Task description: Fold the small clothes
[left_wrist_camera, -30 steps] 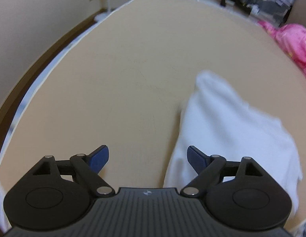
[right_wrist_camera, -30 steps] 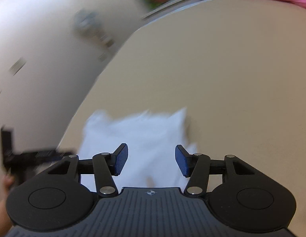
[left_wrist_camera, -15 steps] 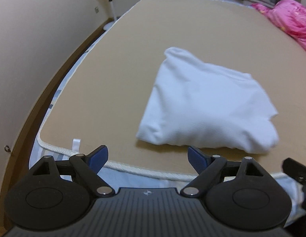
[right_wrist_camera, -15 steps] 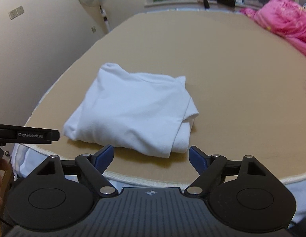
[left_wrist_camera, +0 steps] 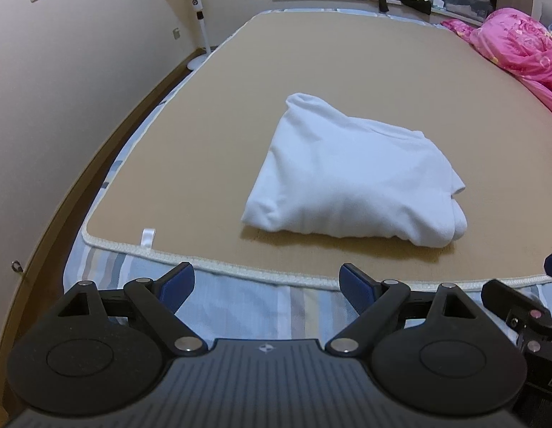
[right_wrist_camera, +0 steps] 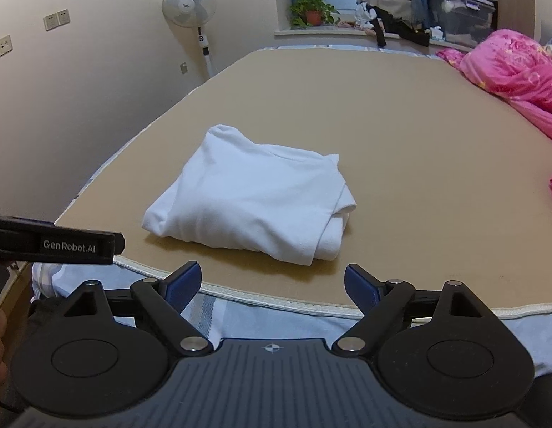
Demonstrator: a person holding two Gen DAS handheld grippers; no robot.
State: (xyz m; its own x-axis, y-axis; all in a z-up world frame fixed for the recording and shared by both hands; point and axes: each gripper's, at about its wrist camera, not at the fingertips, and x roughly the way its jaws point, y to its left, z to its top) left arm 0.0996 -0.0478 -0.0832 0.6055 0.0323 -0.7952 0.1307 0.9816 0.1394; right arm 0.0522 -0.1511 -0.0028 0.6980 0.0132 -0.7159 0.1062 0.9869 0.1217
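A white garment (left_wrist_camera: 350, 178) lies folded in a thick, roughly square bundle on the tan mat (left_wrist_camera: 347, 71), near its front edge. My left gripper (left_wrist_camera: 267, 278) hangs open in front of that edge, well short of the cloth, with nothing between its blue pads. The right wrist view shows the same garment (right_wrist_camera: 251, 196), with its layered edges at the right side. My right gripper (right_wrist_camera: 272, 280) is also back from the mat's edge; its jaws are opening and nothing is between them. The left gripper's body (right_wrist_camera: 61, 244) reaches in from the left.
A pink quilt (right_wrist_camera: 518, 67) is heaped along the mat's right side. A standing fan (right_wrist_camera: 190, 3) is by the left wall. A sill with a plant, clothes and bins runs along the far end. Striped sheet (left_wrist_camera: 240, 303) shows below the mat's corded edge.
Both grippers have drawn back and upward from the garment, which now lies whole and folded in view. The right jaws have spread wider.
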